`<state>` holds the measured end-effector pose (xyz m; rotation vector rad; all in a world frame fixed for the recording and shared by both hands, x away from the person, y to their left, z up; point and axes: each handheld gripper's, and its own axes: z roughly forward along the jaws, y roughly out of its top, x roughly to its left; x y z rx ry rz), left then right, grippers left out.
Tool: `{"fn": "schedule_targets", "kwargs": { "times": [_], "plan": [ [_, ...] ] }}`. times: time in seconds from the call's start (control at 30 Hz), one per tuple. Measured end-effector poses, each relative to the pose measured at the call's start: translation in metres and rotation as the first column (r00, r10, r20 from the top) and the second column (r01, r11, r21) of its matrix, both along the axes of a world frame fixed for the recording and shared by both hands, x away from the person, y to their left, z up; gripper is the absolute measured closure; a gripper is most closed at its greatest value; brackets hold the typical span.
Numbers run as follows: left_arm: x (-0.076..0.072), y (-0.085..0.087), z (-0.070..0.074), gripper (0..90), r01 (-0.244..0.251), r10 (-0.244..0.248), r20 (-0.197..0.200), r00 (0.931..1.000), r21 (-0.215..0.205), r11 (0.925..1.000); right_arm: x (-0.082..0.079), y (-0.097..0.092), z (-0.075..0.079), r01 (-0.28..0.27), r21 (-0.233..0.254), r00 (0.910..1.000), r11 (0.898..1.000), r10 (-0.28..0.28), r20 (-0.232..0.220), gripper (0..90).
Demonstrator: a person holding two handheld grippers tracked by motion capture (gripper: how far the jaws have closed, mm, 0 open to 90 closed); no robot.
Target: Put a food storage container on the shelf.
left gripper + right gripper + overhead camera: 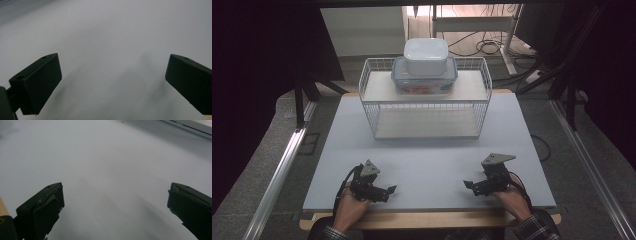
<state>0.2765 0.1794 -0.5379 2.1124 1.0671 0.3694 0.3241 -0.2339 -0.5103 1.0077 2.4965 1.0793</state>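
Stacked boxes wait on the wire rack; both grippers rest spread and empty.
The white box [426, 56] atop the clear tub [424, 80] looks light, rigid, slippery; grip its side walls. Left gripper [388, 191], right gripper [468, 185].

Pale grey table [427, 160]; white wire rack [426, 107] stands at far edge.

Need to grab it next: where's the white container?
In the high view, the white container sits stacked on the clear lidded box, centred on the wire rack's top shelf.
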Motion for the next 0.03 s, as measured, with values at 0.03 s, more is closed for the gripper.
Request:
{"fn": "schedule_targets", "kwargs": {
  "times": [0.03],
  "plan": [
    [0.0000,0.0007,0.0008,0.4,-0.002,0.002,0.002,1.0000,-0.009,1.0000,0.0003,-0.0001,-0.0001,0.002,0.000,1.0000,1.000,-0.002,0.004,0.8]
  ]
}}
